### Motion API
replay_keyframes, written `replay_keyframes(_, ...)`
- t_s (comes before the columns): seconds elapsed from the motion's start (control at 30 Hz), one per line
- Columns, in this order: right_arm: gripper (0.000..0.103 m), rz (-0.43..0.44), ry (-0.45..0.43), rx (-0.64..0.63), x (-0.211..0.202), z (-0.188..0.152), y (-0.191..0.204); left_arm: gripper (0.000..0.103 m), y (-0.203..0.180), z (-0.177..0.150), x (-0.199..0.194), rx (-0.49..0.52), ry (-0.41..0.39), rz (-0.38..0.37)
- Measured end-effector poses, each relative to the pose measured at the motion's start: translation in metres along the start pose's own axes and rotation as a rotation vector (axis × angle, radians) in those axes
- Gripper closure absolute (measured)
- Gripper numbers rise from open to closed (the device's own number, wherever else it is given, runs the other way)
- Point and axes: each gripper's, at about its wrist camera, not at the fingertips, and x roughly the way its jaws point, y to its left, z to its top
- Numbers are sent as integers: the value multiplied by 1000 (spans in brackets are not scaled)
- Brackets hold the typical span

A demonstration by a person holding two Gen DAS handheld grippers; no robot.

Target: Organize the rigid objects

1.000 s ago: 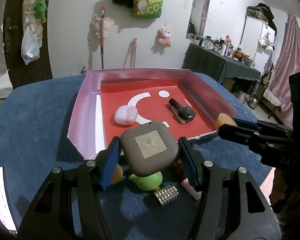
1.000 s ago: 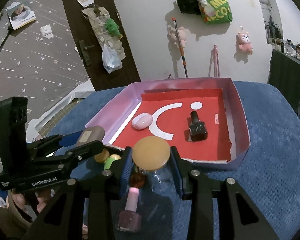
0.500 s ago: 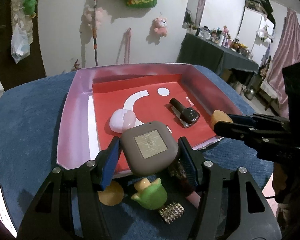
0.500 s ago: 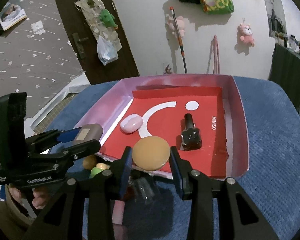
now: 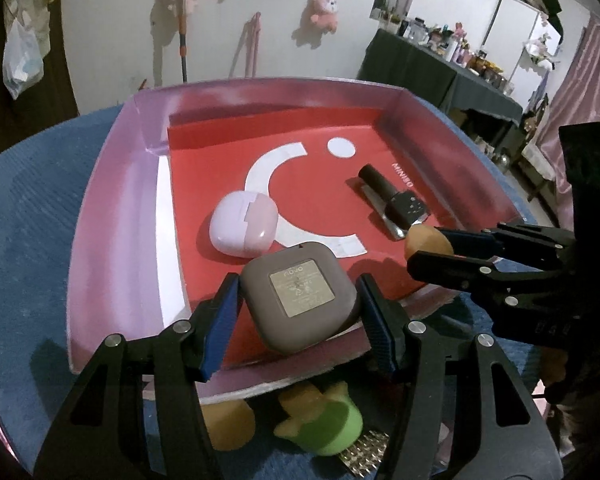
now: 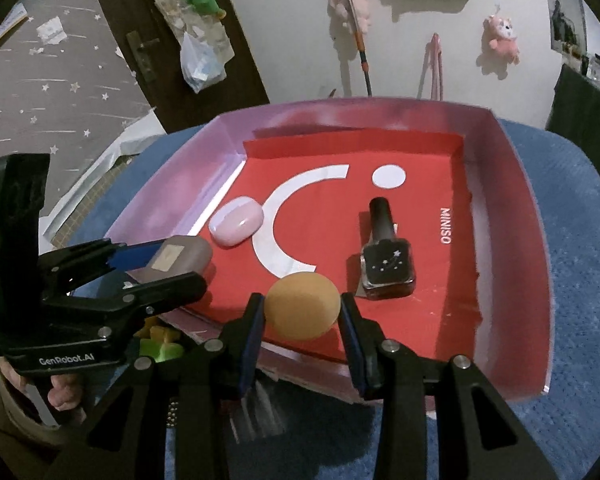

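The left tool (image 5: 298,314) pinches a rounded-square grey-brown plastic case (image 5: 300,304) between its blue pads, held over the near edge of the shallow pink-walled tray with a red floor (image 5: 112,216). The right tool (image 6: 302,320) pinches a round tan sponge puff (image 6: 303,306) over the same edge. Inside the tray lie a pale pink oval case (image 5: 244,230) and a dark nail polish bottle (image 6: 386,258), well apart.
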Motion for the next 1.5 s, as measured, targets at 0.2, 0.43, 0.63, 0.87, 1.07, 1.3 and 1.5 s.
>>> replay_keyframes(0.2,63,5,26,11,13,4,-5,47,6,4,15,-16,39,4)
replay_keyframes(0.43,63,10,57,15,27,6,-9,47,12,10,26,-36,59,27)
replay_keyframes(0.63,63,-15,50,26,35,11,-13,47,18,17,35,-55,54,52)
replay_keyframes(0.87,63,-121,-9,32,35,14,-18,47,18,21,43,-45,30,82)
replay_keyframes(1.07,63,-241,-58,3,35,17,-19,47,22,23,45,-44,17,97)
replay_keyframes(1.3,63,-299,-63,-5,40,20,-21,47,25,24,47,-55,10,95)
replay_keyframes(1.5,63,-300,-63,-6,40,20,-20,47,25,24,46,-53,11,98)
